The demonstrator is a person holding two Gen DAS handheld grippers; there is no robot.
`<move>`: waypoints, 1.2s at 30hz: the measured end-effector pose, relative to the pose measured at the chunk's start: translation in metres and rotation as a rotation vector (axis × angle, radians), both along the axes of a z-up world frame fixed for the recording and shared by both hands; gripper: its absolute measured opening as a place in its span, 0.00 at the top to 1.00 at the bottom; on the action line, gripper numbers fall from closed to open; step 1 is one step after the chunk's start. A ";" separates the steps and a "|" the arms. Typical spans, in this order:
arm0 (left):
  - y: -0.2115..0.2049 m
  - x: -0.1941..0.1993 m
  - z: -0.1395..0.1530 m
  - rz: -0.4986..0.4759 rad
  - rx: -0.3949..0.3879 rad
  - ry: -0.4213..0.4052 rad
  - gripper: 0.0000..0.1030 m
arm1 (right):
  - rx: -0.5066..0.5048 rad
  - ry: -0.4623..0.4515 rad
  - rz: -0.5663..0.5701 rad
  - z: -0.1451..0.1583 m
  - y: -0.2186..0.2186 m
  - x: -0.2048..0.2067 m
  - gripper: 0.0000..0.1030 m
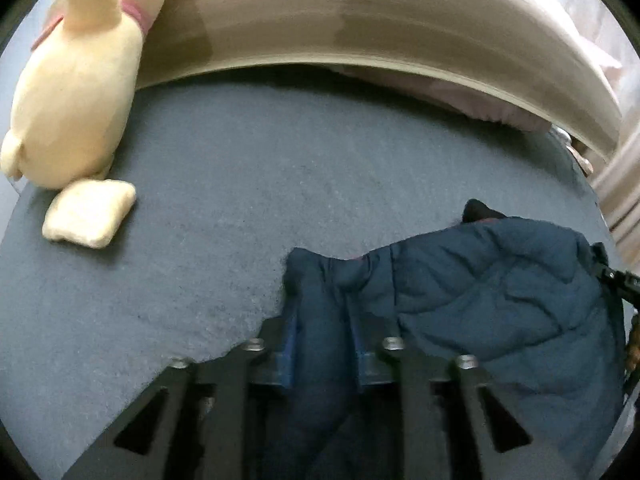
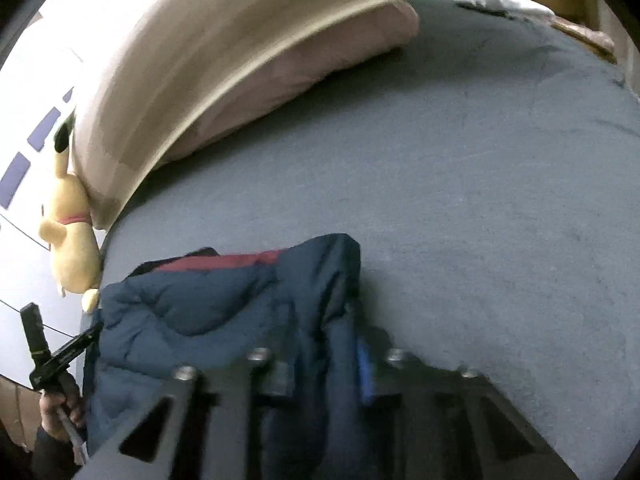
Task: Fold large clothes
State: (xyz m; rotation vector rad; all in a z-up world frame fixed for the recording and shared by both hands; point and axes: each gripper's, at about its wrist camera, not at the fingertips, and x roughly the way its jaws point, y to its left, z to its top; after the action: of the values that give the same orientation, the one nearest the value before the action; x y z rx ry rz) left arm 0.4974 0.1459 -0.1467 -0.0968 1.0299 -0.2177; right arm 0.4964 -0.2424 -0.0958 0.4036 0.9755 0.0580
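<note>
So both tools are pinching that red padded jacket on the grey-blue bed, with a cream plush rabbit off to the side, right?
Not quite: the padded jacket is dark blue, with only a strip of red lining showing in the right wrist view. The rest holds: the left tool and right tool both pinch it on the bed, plush rabbit aside.

Grey-blue bed sheet spread flat, fills most of both views. Beige wooden headboard runs along far edge, motion-blurred. Pink pillow tucked against headboard base. Cream plush toy with pink collar leans at headboard end, one foot flat on sheet. Pale wall beyond, bright, with purple rectangles. Crumpled light bedding at far corner in right wrist view.
</note>
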 end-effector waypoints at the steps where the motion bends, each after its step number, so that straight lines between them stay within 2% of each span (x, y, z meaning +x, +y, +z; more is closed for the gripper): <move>1: 0.001 -0.001 0.002 0.001 0.006 -0.011 0.86 | -0.040 -0.037 0.020 0.012 0.008 -0.003 0.90; 3: 0.005 -0.004 0.000 0.011 0.014 -0.025 0.87 | -0.052 -0.096 0.014 0.029 0.008 -0.011 0.91; 5: 0.008 0.000 -0.016 0.046 -0.015 0.039 0.86 | 0.007 -0.006 -0.016 0.007 -0.008 0.001 0.91; 6: 0.006 0.000 -0.019 0.063 -0.024 0.043 0.86 | 0.030 0.060 -0.028 -0.012 -0.010 0.009 0.91; 8: 0.005 0.001 -0.018 0.067 -0.012 0.047 0.85 | 0.035 0.059 -0.041 -0.023 -0.005 0.007 0.90; 10: 0.002 0.004 -0.019 0.061 0.006 0.045 0.85 | 0.085 0.058 -0.072 -0.029 -0.009 0.004 0.88; 12: -0.005 0.011 -0.020 0.067 0.023 0.052 0.84 | 0.107 0.065 -0.098 -0.029 -0.013 0.001 0.79; 14: -0.008 0.012 -0.017 0.089 0.050 0.046 0.80 | 0.096 0.069 -0.139 -0.024 -0.017 -0.002 0.52; 16: -0.009 0.010 -0.011 0.097 0.054 0.027 0.78 | 0.113 0.041 -0.166 -0.015 -0.023 -0.009 0.39; 17: -0.007 0.006 -0.006 0.098 0.048 0.017 0.74 | 0.118 0.008 -0.164 -0.008 -0.025 -0.015 0.38; 18: -0.004 0.002 0.000 0.110 0.049 0.004 0.61 | 0.110 -0.012 -0.161 -0.001 -0.026 -0.021 0.37; 20: 0.005 -0.008 0.012 0.144 0.052 -0.024 0.42 | 0.084 -0.037 -0.154 0.015 -0.026 -0.037 0.34; 23: 0.016 -0.026 0.030 0.141 0.047 -0.071 0.40 | 0.069 -0.056 -0.138 0.032 -0.028 -0.056 0.34; 26: 0.025 -0.049 0.041 0.110 0.027 -0.088 0.40 | 0.092 -0.050 -0.060 0.040 -0.021 -0.087 0.34; 29: 0.027 -0.063 0.042 0.082 0.033 -0.099 0.40 | 0.072 -0.035 0.008 0.036 -0.008 -0.113 0.34; 31: 0.031 -0.072 0.043 0.066 0.033 -0.100 0.40 | 0.047 -0.026 0.019 0.033 -0.004 -0.125 0.34; 36: 0.031 -0.082 0.043 0.065 0.013 -0.096 0.40 | 0.063 0.007 0.029 0.021 -0.001 -0.137 0.35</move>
State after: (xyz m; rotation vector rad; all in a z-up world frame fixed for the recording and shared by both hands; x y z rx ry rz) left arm 0.4156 0.1773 -0.1034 -0.1067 0.9313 -0.1555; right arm 0.3597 -0.2436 -0.0743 0.4476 0.9881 0.1136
